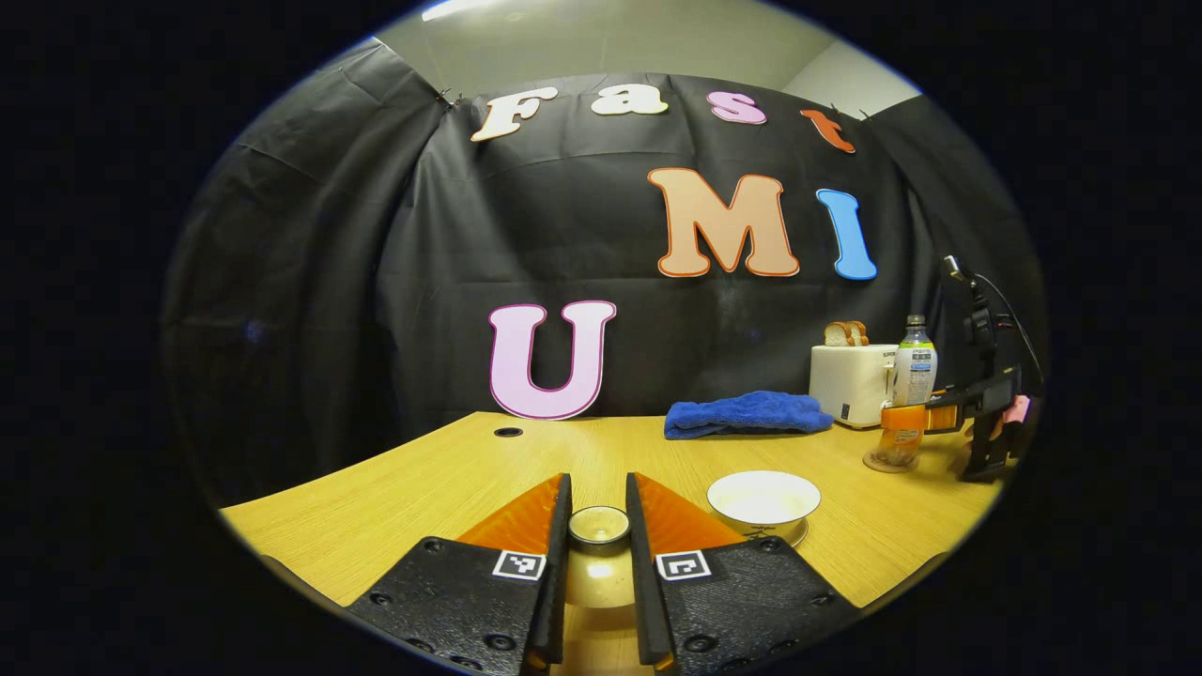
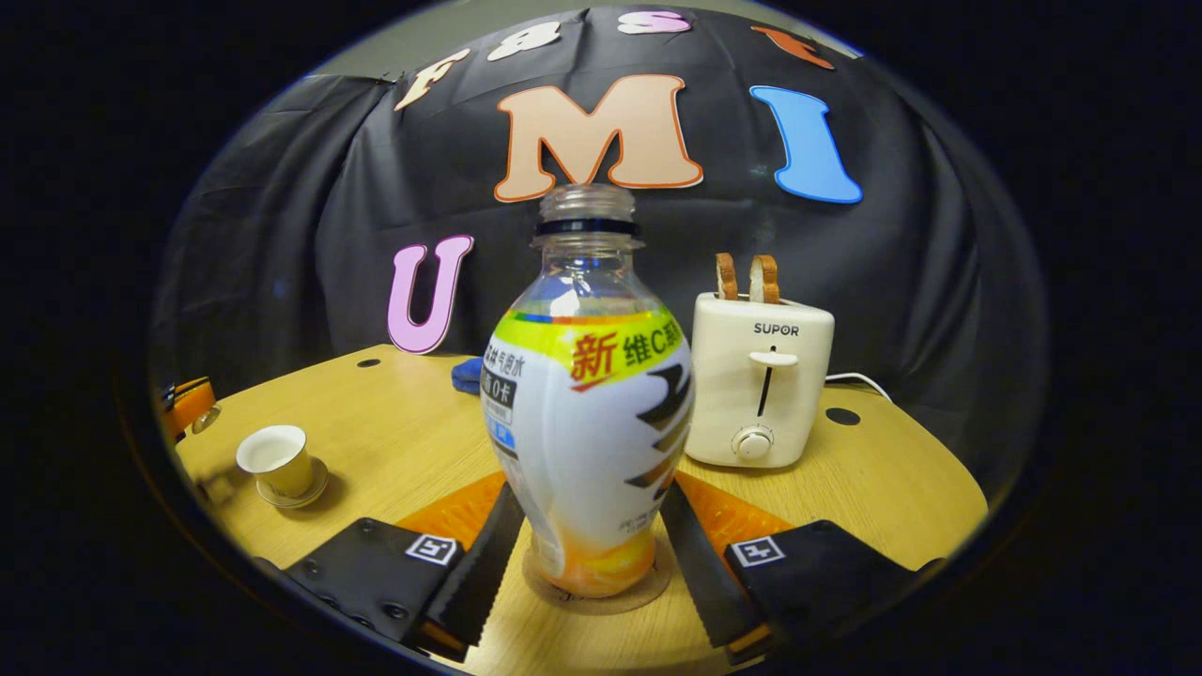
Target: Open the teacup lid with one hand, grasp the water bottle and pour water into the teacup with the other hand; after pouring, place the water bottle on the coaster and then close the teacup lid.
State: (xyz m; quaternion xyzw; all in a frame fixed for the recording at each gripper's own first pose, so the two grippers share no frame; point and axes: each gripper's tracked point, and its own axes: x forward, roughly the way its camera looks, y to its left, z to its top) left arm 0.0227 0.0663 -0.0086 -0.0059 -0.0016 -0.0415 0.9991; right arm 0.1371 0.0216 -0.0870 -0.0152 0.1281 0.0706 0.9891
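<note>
Item: clear plastic water bottle (image 2: 590, 413), uncapped, white-and-yellow label, standing on the round cork coaster (image 2: 601, 587) on the wooden table (image 2: 404, 441).

Item: right gripper (image 2: 592, 540); we see its fingers close against the bottle's lower body on both sides, though firm contact we cannot tell.

Item: left gripper (image 1: 598, 530), fingers narrowed on the knob of the pale teacup lid (image 1: 598, 526), just beside the open white teacup (image 1: 762, 502).

Step, as we judge: bottle placed. Next: release it, then carry the lid onto the cup.
</note>
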